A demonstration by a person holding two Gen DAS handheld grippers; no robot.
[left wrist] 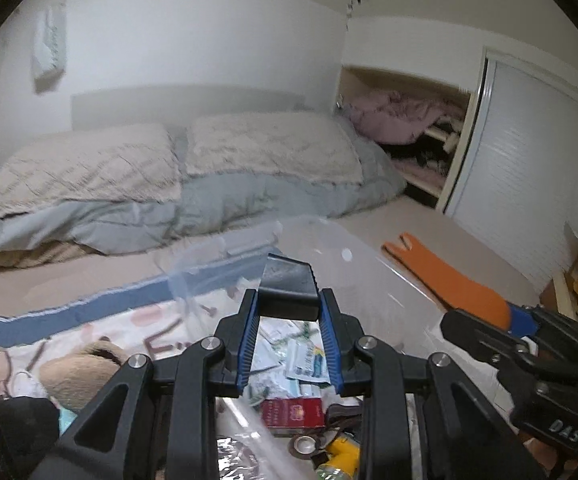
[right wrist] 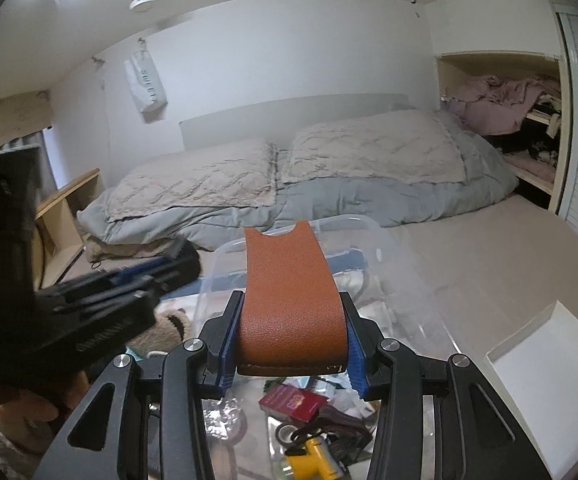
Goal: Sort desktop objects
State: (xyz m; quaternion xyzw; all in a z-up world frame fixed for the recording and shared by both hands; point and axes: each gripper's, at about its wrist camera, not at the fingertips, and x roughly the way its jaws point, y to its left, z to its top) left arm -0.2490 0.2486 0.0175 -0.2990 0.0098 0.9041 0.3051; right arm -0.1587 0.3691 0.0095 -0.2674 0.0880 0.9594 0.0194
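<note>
Both grippers are angled downward over a clear bin [right wrist: 369,240]. A black block [left wrist: 289,292] is pinched in the left gripper [left wrist: 289,336]; a brown leather case [right wrist: 293,300], possibly a sleeve, is clamped in the right gripper [right wrist: 291,356].

Black block [left wrist: 289,292] and tan leather case [right wrist: 291,300] above clear bin [right wrist: 369,226] of small clutter.
</note>
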